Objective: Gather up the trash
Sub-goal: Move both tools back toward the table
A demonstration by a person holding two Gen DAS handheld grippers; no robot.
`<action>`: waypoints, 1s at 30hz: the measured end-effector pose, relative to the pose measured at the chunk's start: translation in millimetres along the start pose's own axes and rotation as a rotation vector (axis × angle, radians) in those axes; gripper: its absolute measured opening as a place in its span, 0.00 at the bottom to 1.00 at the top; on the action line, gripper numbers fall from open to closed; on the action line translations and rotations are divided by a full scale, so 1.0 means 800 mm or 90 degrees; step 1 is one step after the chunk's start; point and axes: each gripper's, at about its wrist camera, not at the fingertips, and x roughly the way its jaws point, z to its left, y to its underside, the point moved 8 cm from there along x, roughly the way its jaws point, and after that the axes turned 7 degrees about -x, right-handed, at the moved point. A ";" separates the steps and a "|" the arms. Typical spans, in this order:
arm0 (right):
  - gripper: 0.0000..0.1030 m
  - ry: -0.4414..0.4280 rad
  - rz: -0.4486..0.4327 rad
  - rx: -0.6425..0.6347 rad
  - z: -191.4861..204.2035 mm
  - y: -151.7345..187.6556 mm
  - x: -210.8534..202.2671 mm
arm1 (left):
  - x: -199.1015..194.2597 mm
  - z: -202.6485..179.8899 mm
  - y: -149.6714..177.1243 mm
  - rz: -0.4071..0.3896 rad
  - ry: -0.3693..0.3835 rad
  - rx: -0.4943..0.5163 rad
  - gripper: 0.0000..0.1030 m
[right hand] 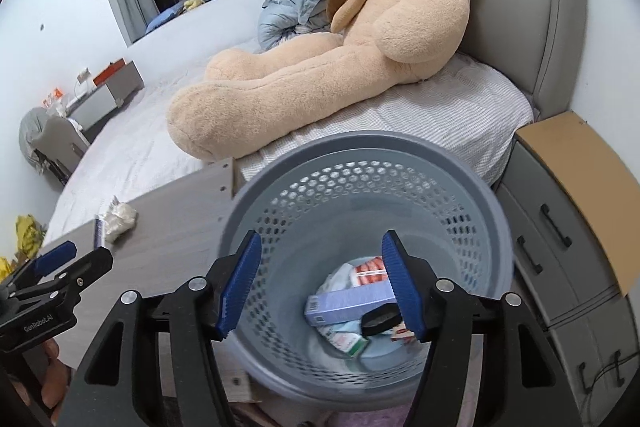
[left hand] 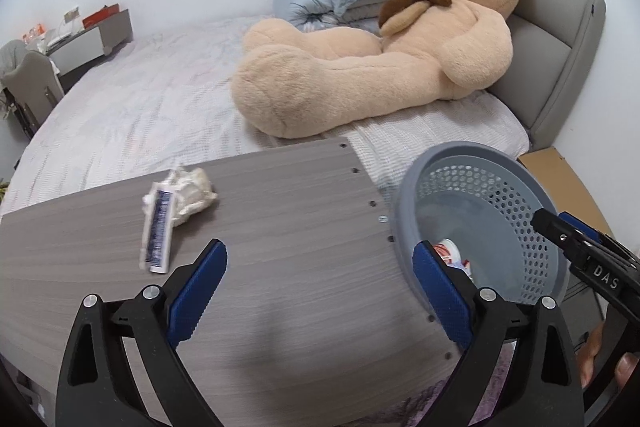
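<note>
Right tongs (right hand: 322, 285) gape over basket (right hand: 496, 227), partly hiding trash (right hand: 348, 301).

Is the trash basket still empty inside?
No, the right wrist view looks down into the basket and shows a purple box and other wrappers lying at its bottom.

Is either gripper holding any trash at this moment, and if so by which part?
Nothing is held. The left gripper and the right gripper are both open and empty.
</note>
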 end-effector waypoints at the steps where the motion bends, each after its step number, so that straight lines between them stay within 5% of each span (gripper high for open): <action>1: 0.59 -0.007 0.000 0.000 0.007 0.002 0.000 | -0.003 0.008 -0.001 -0.003 -0.003 -0.005 0.90; 21: 0.59 -0.075 0.056 -0.135 0.195 0.016 0.058 | -0.019 0.221 0.018 -0.026 -0.113 -0.135 0.90; 30: 0.59 -0.099 0.066 -0.175 0.256 0.013 0.083 | -0.005 0.271 0.020 -0.020 -0.126 -0.155 0.90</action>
